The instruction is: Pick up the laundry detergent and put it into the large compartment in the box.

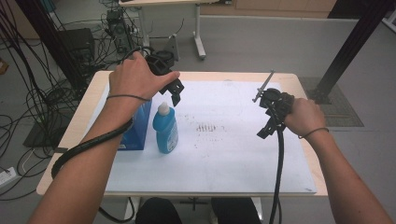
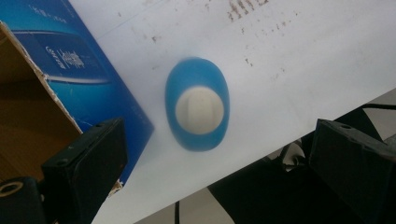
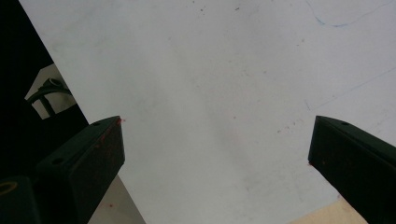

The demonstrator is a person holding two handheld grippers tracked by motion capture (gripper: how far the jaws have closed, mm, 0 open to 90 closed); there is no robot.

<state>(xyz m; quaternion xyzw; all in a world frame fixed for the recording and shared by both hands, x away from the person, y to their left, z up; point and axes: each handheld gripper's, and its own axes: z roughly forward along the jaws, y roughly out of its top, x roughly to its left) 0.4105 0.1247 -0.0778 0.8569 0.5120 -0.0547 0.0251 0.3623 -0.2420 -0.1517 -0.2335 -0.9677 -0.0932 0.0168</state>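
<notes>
Left gripper (image 1: pixel 175 91) hangs above the blue bottle (image 1: pixel 165 129), pointed down at it; left hand (image 1: pixel 135 77) wraps the gripper body from above, wrist bent, forearm coming in diagonal from the bottom left with the cable looped under it. Jaws spread wide, holding nothing. In the left gripper view the bottle (image 2: pixel 197 110) sits between the two jaws and farther out along them, seen from straight above: white cap (image 2: pixel 200 110) centred in the blue shoulder, blurred. No contact; jaws are clear above the cap.

Blue box (image 1: pixel 137 129) stands just beside the bottle, on the side of the left forearm, partly hidden by the wrist. In the left gripper view the box (image 2: pixel 70 60) runs past the left-hand jaw, its open brown inside showing at the edge.

Right gripper (image 1: pixel 270 122) held off to the other side, well apart from the bottle, over the white sheet (image 1: pixel 224 154) covering the counter (image 1: pixel 301 84). Right hand (image 1: pixel 306 115) grips it from the side, forearm angled in from the bottom right, cable dropping straight down toward the near edge. Gripper tilts down toward the sheet. Right gripper view: jaws wide apart, nothing between them, bare white sheet (image 3: pixel 219 93) beyond, faint marks on it, counter edge by the right-hand jaw.

Dark smudges (image 1: pixel 208 127) on the sheet lie between the two grippers.
</notes>
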